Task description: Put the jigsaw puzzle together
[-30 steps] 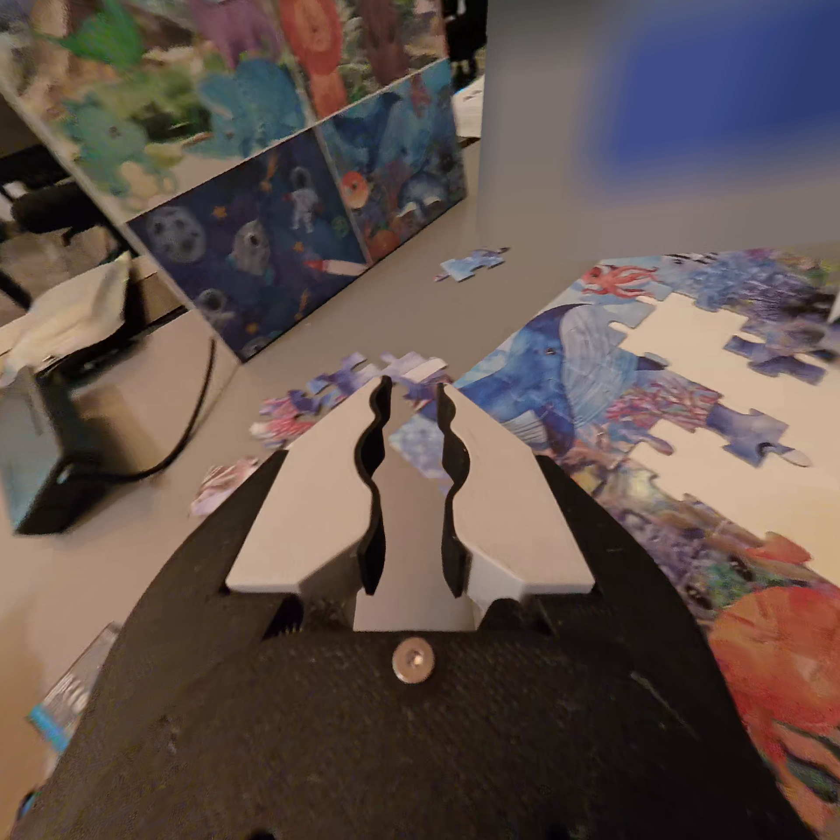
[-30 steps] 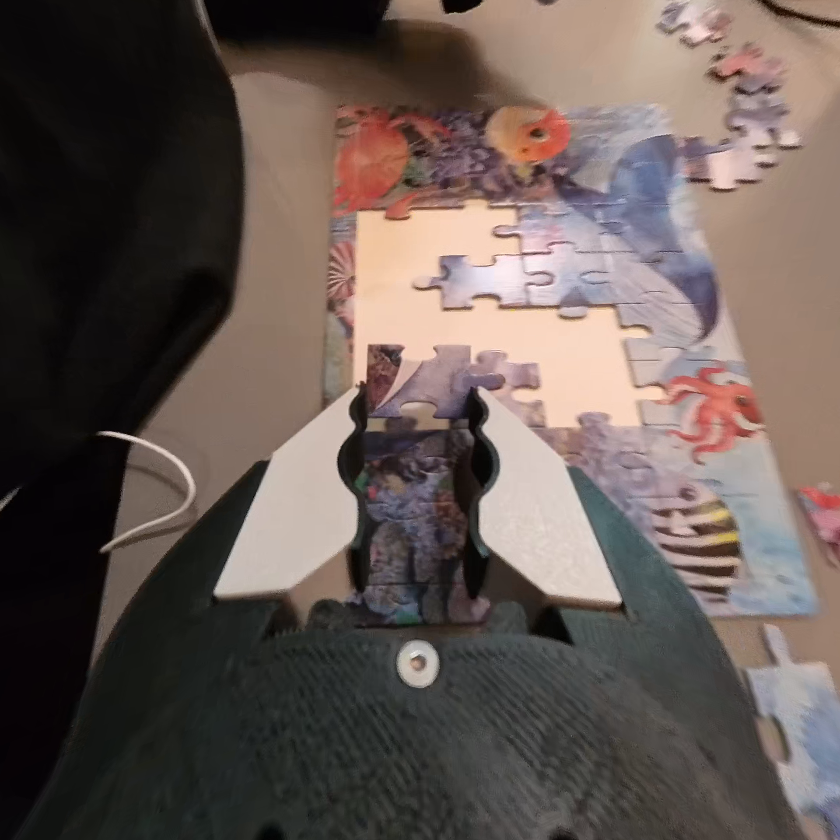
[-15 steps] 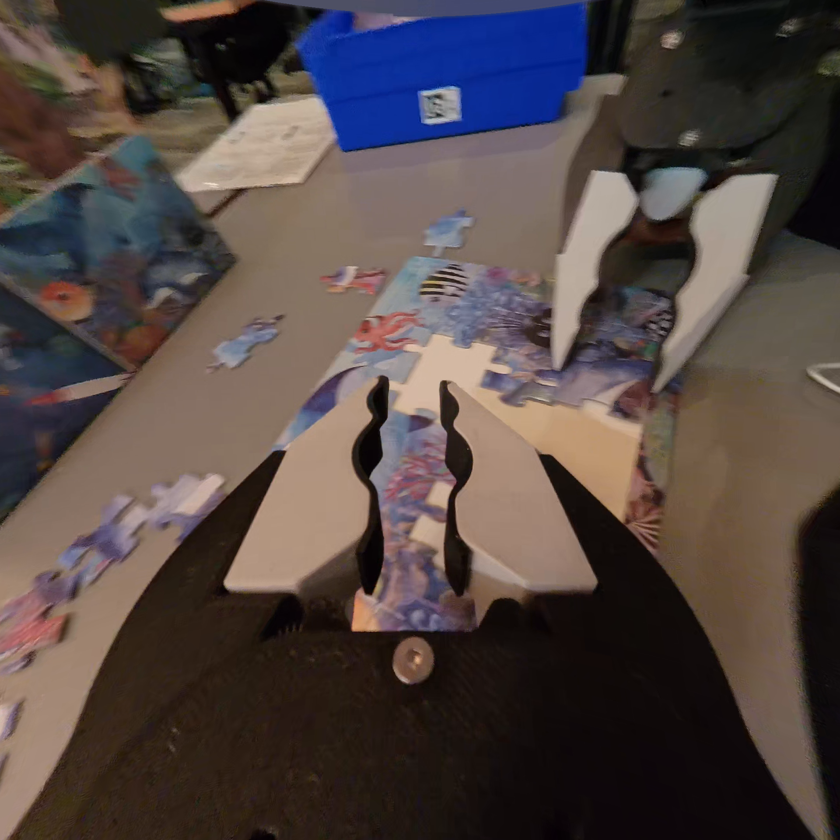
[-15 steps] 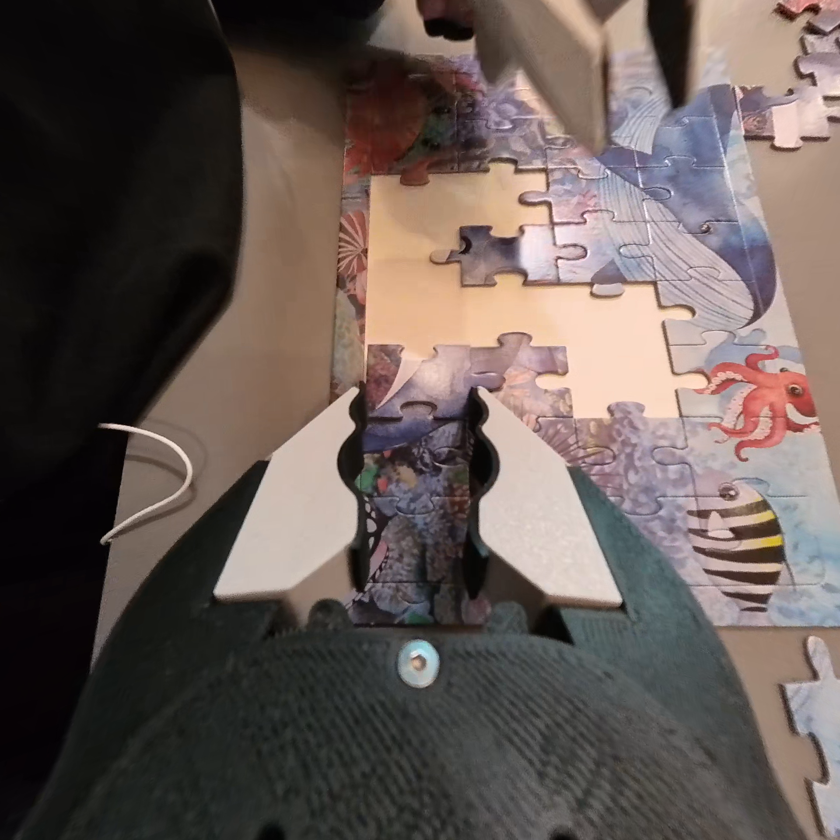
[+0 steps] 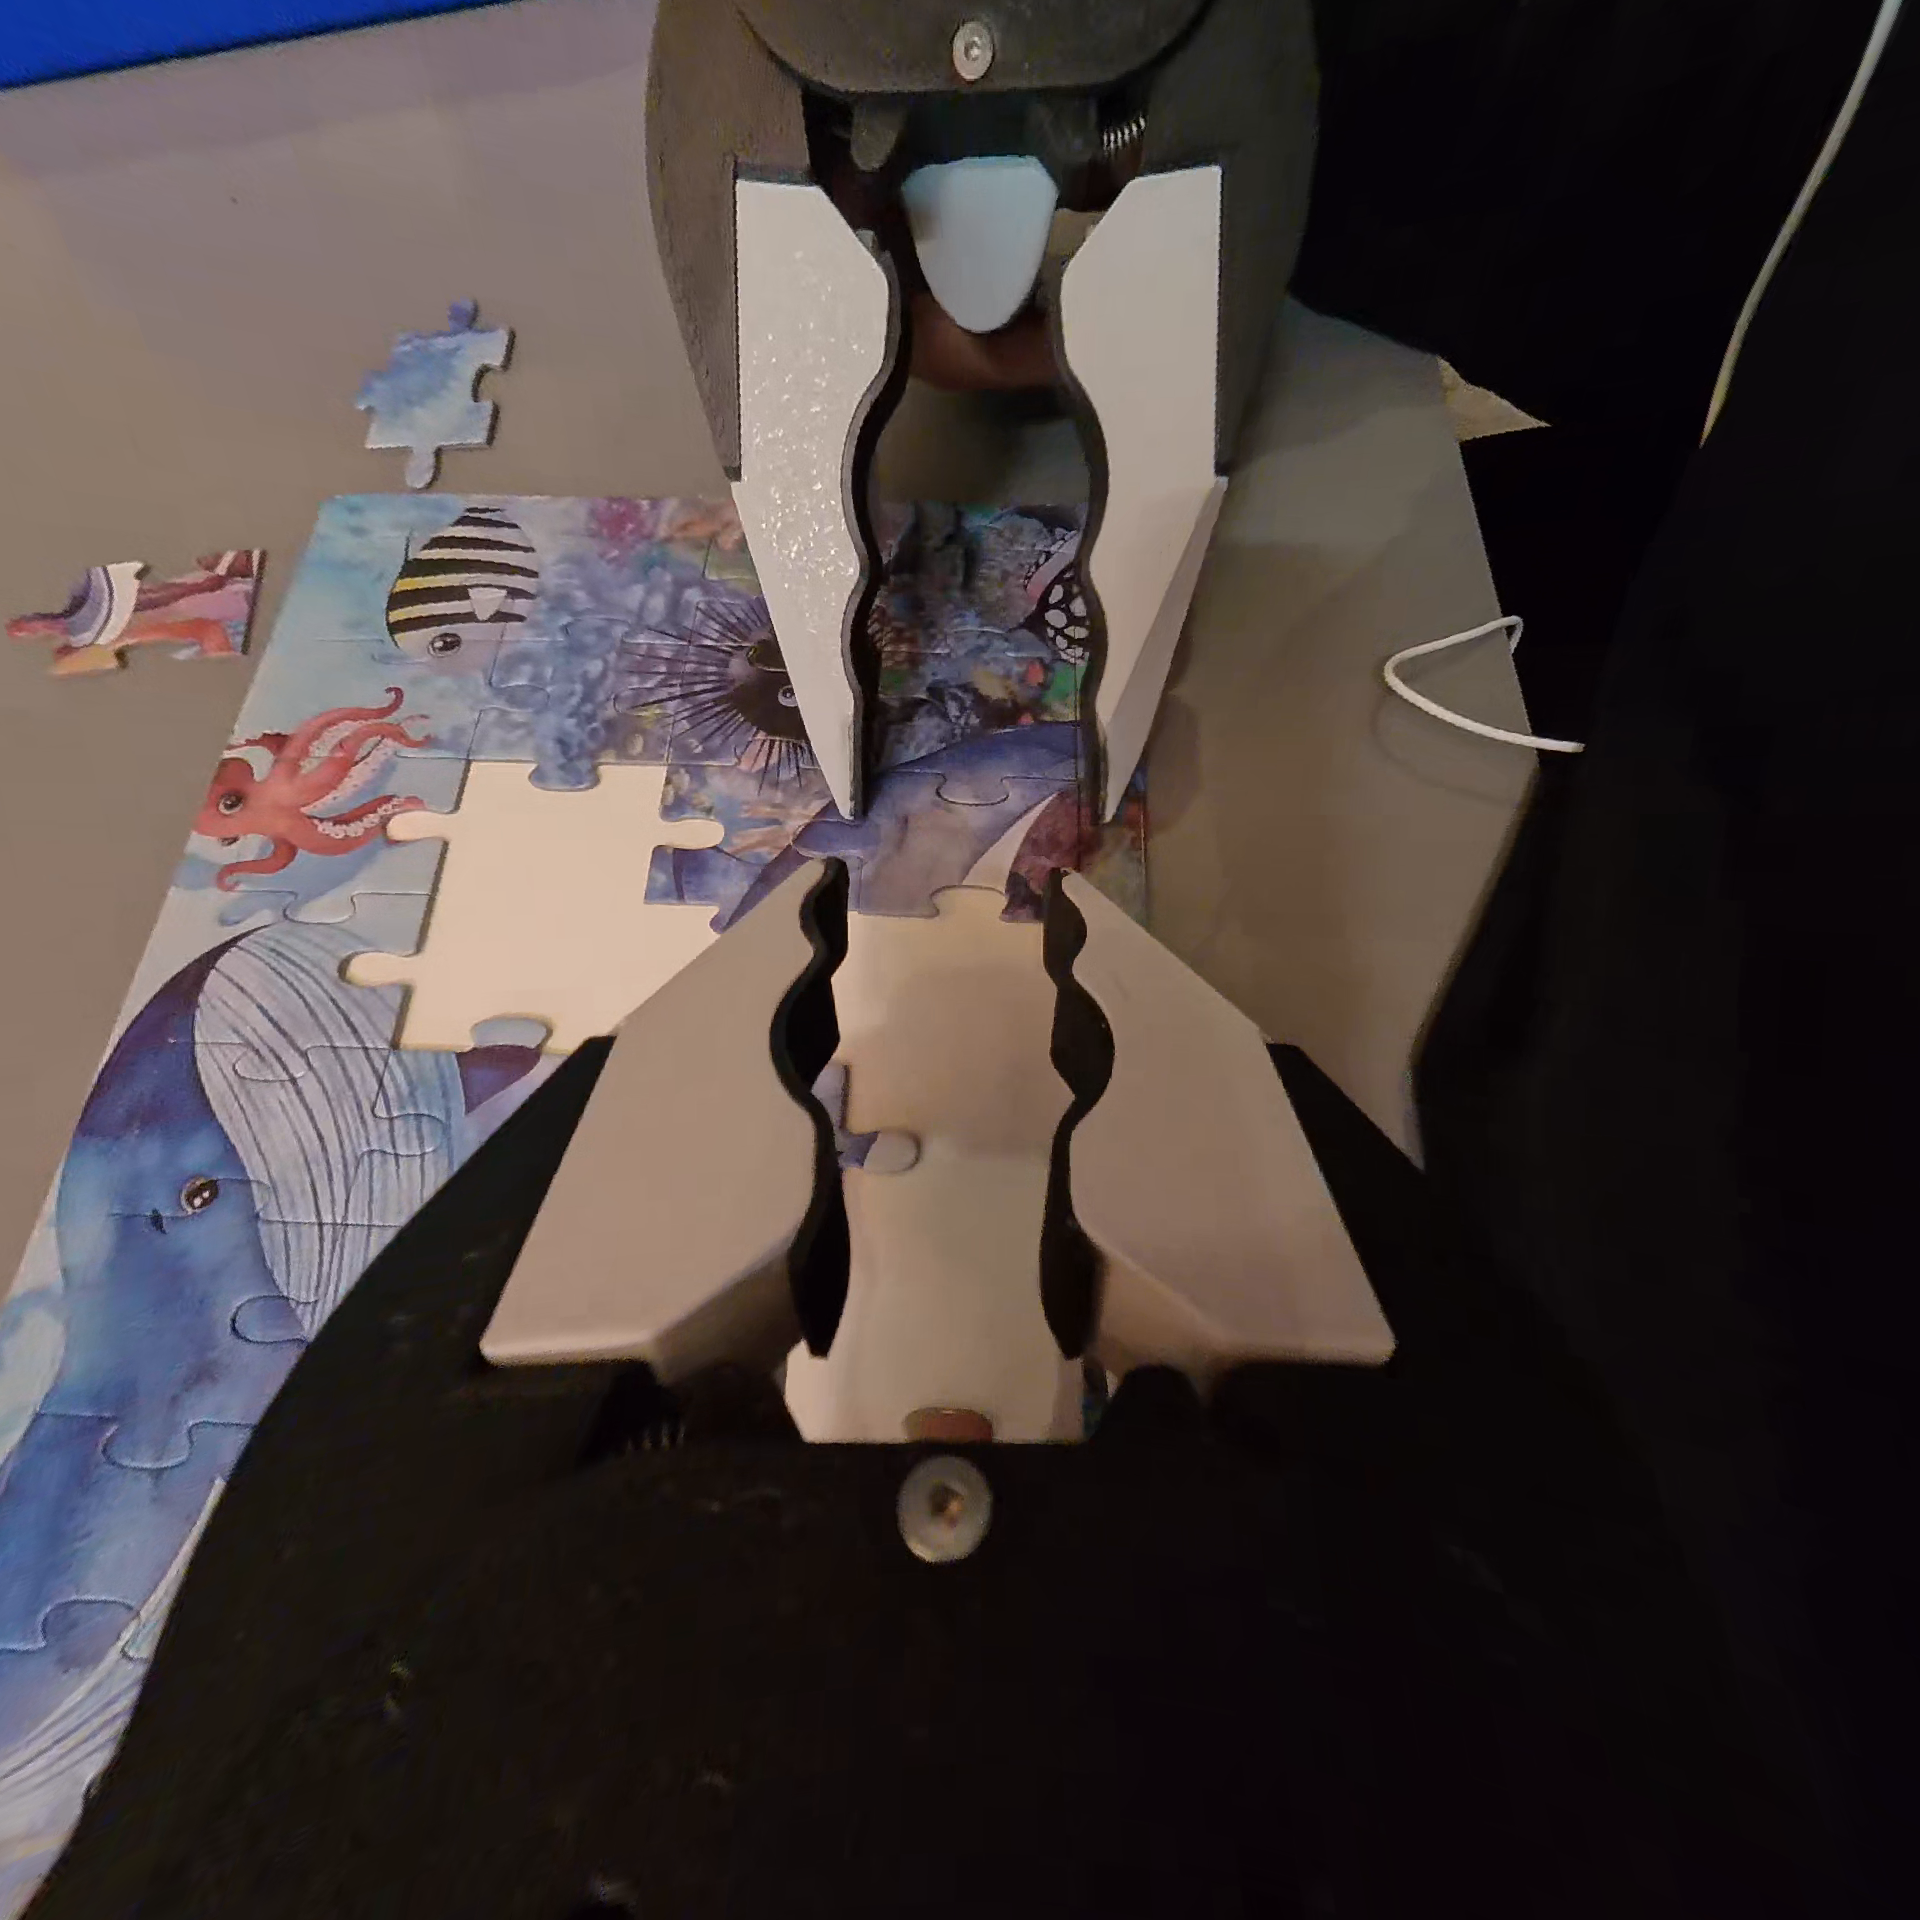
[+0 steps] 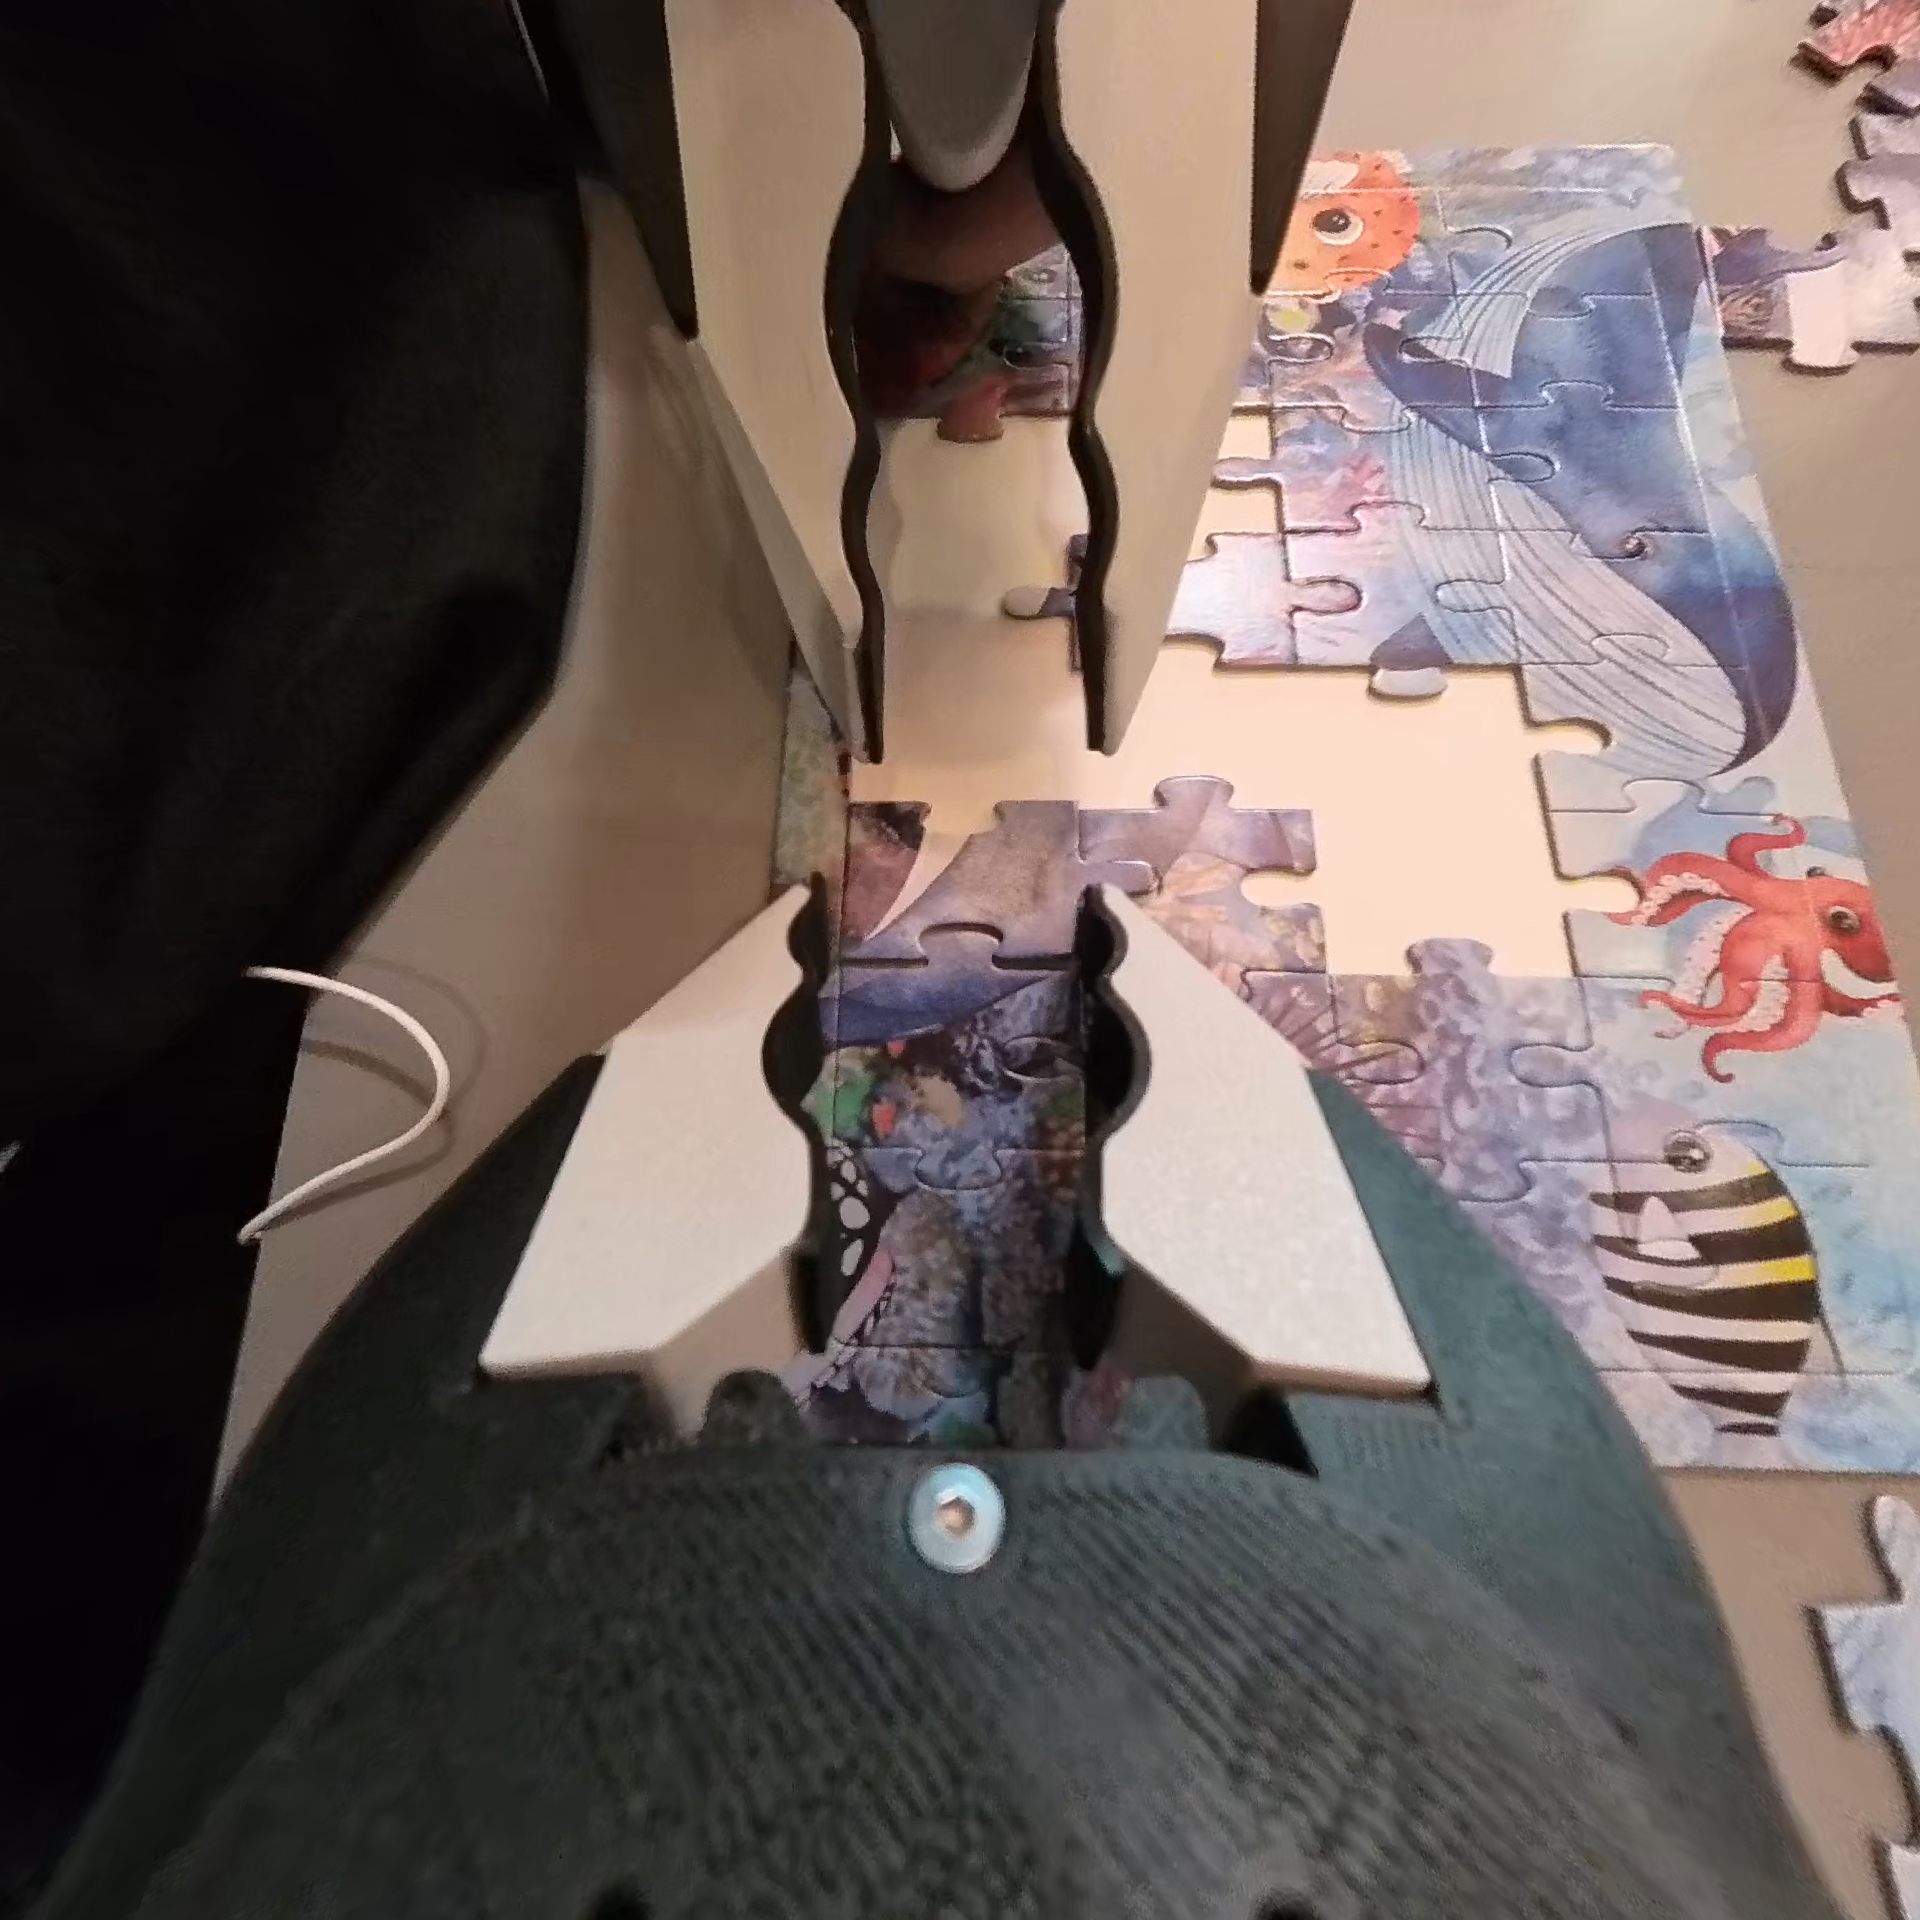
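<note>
My left gripper (image 5: 940, 883) and right gripper (image 6: 956, 899) both gape empty, tip to tip over the jigsaw puzzle (image 6: 1455, 935), which lies flat on the grey table (image 5: 260, 260) with bare gaps mid-board. Loose pieces (image 5: 431, 390) sit beyond its far edge. I judge them light, thin, stiff card: pinch by an edge.

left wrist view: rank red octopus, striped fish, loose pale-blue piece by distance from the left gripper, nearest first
From the left gripper:
1. Red octopus, on the puzzle's left edge, level with the fingertips.
2. Striped fish, farther up the puzzle, near its far left corner.
3. Loose pale-blue piece, off the puzzle on the grey table, beyond that corner.
</note>
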A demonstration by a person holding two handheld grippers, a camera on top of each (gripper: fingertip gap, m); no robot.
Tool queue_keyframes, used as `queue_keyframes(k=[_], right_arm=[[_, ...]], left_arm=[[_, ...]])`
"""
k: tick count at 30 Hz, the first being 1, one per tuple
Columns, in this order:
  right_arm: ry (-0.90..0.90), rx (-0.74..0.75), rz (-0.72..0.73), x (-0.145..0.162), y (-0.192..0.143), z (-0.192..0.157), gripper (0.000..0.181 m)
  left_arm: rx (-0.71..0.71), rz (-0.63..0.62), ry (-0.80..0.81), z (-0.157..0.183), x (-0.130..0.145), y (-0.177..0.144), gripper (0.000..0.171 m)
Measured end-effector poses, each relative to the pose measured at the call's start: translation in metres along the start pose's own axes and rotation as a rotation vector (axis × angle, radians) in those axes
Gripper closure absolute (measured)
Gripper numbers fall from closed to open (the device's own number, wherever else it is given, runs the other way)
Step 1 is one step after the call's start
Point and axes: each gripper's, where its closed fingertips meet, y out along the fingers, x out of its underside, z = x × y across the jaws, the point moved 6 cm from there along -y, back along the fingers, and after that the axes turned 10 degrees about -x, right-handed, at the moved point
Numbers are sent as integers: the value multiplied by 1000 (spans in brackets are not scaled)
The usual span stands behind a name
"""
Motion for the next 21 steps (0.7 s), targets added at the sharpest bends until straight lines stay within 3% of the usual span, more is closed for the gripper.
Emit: queue_keyframes(k=[21], right_arm=[[25, 3, 18, 4, -6, 3, 145]], left_arm=[[49, -96, -3, 5, 5, 10, 130]])
